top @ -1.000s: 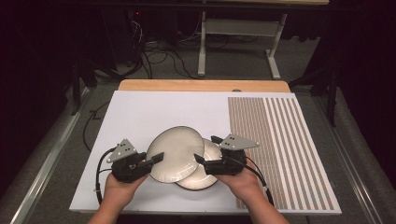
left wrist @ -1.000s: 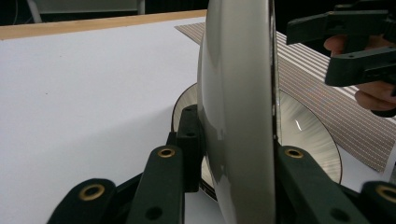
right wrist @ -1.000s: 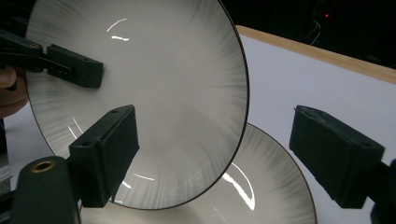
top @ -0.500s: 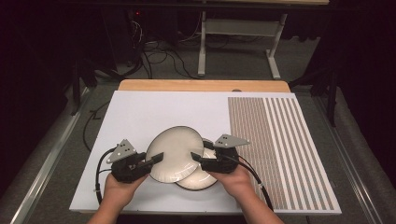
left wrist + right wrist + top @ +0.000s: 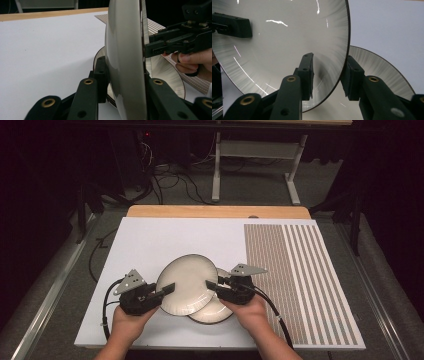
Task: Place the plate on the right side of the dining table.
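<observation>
My left tongs (image 5: pixel 167 289) clamp the round cream dark-rimmed plate (image 5: pixel 187 283) at lower centre; right tongs (image 5: pixel 212 285), just closing, straddle its rim.

a table (image 5: pixel 150 211) with a pale wooden top is carrying a big white board (image 5: pixel 160 240), which is covering nearly all of it and leaving a wood strip showing along the far edge. a panel of brown and white stripes (image 5: pixel 300 280) is taking up the board's right part. a cream plate (image 5: pixel 216 312) with a dark rim is lying flat on the board near its front edge, just left of the stripes.
</observation>
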Motion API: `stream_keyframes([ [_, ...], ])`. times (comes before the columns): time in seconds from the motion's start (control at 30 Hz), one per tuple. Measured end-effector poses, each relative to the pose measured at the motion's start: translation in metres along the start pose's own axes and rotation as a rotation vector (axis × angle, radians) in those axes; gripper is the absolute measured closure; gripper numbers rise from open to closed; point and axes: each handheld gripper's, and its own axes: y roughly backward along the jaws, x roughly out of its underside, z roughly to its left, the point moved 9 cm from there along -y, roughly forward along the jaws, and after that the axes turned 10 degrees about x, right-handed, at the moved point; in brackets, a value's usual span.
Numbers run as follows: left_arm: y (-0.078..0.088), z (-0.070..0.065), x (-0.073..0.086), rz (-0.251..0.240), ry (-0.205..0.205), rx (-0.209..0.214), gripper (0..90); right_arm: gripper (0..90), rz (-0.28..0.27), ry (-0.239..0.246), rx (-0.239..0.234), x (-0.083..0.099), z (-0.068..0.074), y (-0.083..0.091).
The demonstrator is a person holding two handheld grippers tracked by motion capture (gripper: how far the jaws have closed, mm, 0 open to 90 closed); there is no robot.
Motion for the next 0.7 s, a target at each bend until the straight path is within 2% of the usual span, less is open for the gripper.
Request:
stream_keyframes([
  [0.3, 0.0, 0.0, 0.0, 0.002, 0.014, 0.003, 71.9, 76.8, 0.0, -0.027, 0.005, 0.0, -0.004, -0.001],
  [0.43, 0.001, 0.0, 0.0, -0.01, 0.039, 0.015, 73.1, 80.9, 0.004, -0.072, -0.017, -0.001, -0.004, 0.002],
  [0.63, 0.002, -0.004, -0.004, -0.024, 0.059, 0.033, 75.1, 84.3, -0.008, -0.101, -0.036, -0.005, -0.005, 0.009],
  [0.7, 0.003, -0.006, -0.005, -0.024, 0.06, 0.036, 75.5, 84.6, -0.007, -0.089, -0.034, -0.004, -0.005, 0.012],
])
